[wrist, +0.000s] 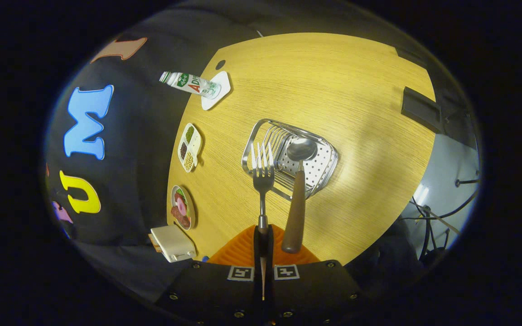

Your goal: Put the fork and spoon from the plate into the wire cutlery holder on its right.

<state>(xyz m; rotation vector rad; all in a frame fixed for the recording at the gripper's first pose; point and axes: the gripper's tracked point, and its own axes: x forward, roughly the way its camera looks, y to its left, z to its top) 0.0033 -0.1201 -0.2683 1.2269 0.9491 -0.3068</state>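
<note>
My gripper (263, 237) is shut on the dark handle of a metal fork (263, 170). The fork points straight ahead of the fingers, and its tines hang over the near left rim of the wire cutlery holder (255, 136). A spoon (296, 213) with a brown wooden handle stands in the holder. Its metal bowl rests on the perforated bottom and its handle leans up just right of the fork. An orange ribbed plate (238, 251) lies below the fingers, partly hidden by them.
Along the far side of the wooden table (333, 81) are a plastic bottle (190, 83) on a white coaster, a divided dish of beans (189, 147), a plate of food (182, 207) and a white box (173, 243). A black block (420, 108) sits at the table's right edge; cables (442, 213) lie on the floor.
</note>
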